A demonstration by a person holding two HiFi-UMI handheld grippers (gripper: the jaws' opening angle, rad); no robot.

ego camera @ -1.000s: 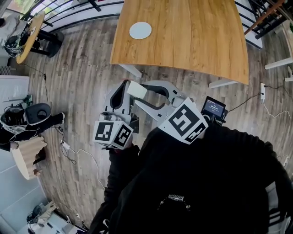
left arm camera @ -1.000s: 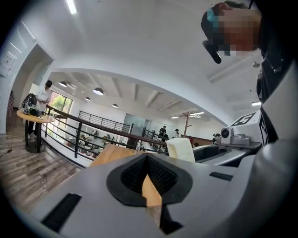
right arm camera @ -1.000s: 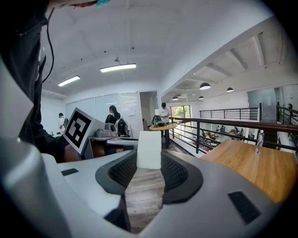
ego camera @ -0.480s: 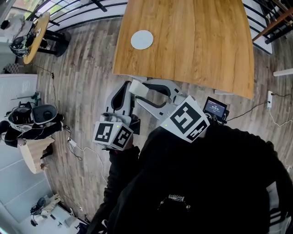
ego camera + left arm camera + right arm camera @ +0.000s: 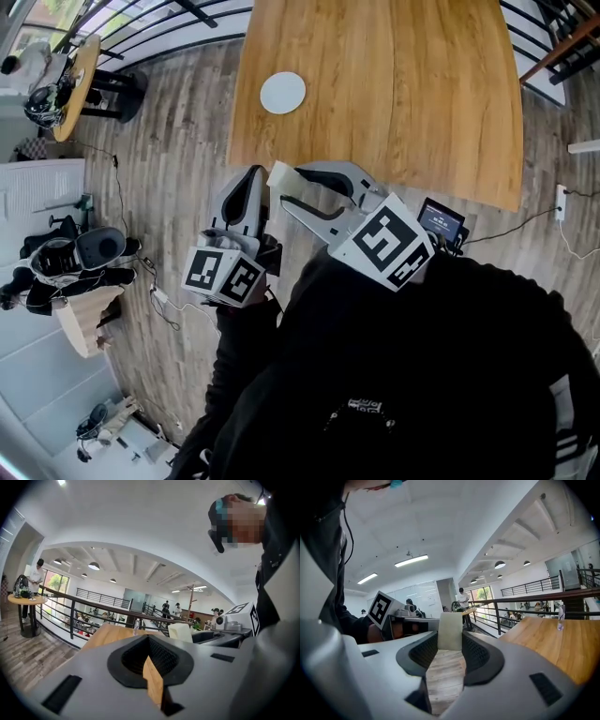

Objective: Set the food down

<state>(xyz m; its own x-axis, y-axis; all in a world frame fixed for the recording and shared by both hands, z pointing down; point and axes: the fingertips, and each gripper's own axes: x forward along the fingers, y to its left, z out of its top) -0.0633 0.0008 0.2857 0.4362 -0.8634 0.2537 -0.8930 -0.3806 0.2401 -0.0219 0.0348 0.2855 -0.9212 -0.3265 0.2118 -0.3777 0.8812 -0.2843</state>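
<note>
We are mid-carry: our right gripper (image 5: 289, 186) pinches the pale food block (image 5: 450, 631) in its fingers, just short of the table's (image 5: 403, 84) near edge. Our left gripper's (image 5: 251, 180) fingers are pressed together, empty. Next, we judge, comes reaching over the table, lowering, then letting go.

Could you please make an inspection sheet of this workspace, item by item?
Surface: wooden table, white round plate on it.
Job's things: pale food block, in the right gripper, not yet on the table.
Clutter: small bottle on the table.
Grippers: right gripper shut on the pale food block; left gripper shut, empty.
Cables: white cable loose on the plank floor.
Surroundings: railing, round side table.
</note>
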